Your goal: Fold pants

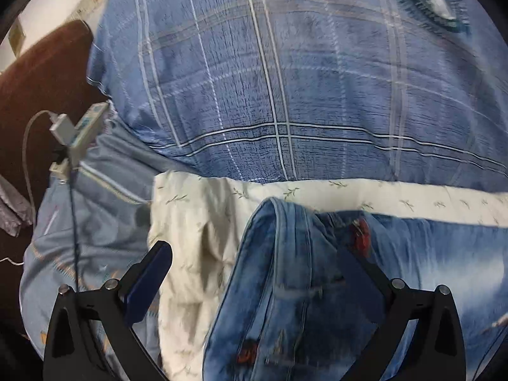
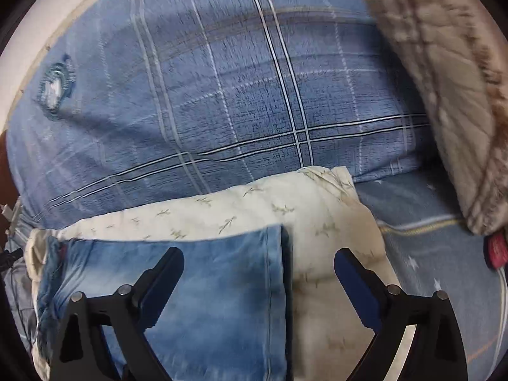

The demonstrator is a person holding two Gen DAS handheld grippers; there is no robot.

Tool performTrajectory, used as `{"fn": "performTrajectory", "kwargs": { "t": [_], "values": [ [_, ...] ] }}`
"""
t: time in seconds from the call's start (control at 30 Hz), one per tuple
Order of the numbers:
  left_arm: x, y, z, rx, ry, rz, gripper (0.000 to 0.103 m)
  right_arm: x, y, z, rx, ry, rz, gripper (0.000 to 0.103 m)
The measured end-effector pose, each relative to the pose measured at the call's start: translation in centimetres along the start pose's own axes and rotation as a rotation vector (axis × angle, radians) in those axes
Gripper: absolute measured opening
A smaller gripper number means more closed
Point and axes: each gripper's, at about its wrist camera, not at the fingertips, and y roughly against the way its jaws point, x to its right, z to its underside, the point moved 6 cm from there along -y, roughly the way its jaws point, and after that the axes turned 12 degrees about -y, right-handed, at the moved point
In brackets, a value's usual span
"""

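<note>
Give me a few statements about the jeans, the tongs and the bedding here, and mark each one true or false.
1. The jeans lie on a cream cloth with a small leaf print. True.
2. The left tongs are shut on the jeans. False: their fingers stand wide apart and grip nothing.
3. The right tongs are open. True.
4. The big pillow behind the jeans is plain red. False: it is blue with a plaid of pale lines.
5. In the right wrist view, a straight edge of the jeans runs between the two fingers. True.
6. A white power strip lies on top of the jeans. False: it sits off to the left, apart from them.
</note>
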Motion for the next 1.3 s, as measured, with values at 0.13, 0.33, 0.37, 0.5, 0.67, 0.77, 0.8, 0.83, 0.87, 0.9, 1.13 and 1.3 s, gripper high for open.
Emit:
{"fn": "performTrajectory", "kwargs": {
  "t": [0.13,0.33,0.37,0.5,0.67,0.77,0.8,0.83,0.87,0.9,1.13,1.3],
  "values": [
    [0.1,-3.6,-1.5,-0.052,0.009,0.012,0.102,0.3,-3.6,-0.5,-0.062,-0.016,0.011,0.081],
    [1.8,-9.0,-1.2,-0.157,0.019,0.099,0.063,-0.2,-7.1,0.4,-0.107,0.024,0.064,0.071],
    [2.3,-9.7,-1.0,-0.160,0.038,0.156,0.041,-0.4,-7.2,0.4,-0.099,0.033,0.068,0.068],
    [3.4,-10.0,-1.0,-0.131,0.054,0.219,0.022,-0.8,-7.0,0.5,-0.078,0.067,0.088,0.037],
    [2.8,-7.2,-1.3,-0.030,0.069,0.236,0.006,-1.5,-5.2,0.4,-0.056,0.044,0.052,0.025],
    [1.7,-4.2,-1.1,0.030,0.095,0.267,0.006,-2.1,-3.1,0.2,-0.021,0.056,0.023,0.023],
    [1.2,-2.6,-0.7,0.060,0.100,0.287,0.006,-2.4,-2.0,0.3,-0.009,0.061,0.012,0.023],
    [0.9,-1.3,-0.5,0.080,0.102,0.295,0.006,-2.5,-1.3,0.4,-0.002,0.063,0.004,0.023],
    [0.5,-0.2,-0.2,0.099,0.104,0.303,0.006,-2.7,-0.2,0.4,0.009,0.064,-0.010,0.022],
    [0.0,1.3,0.0,0.125,0.108,0.317,0.006,-2.8,0.8,0.6,0.019,0.064,-0.022,0.022],
    [-3.7,10.4,7.0,0.274,0.106,0.361,0.006,-1.1,8.9,4.3,0.084,0.059,-0.092,0.022],
    [-6.0,12.9,15.0,0.284,0.119,0.350,0.006,0.7,13.8,9.3,0.085,0.062,-0.117,0.022]
  ]
}}
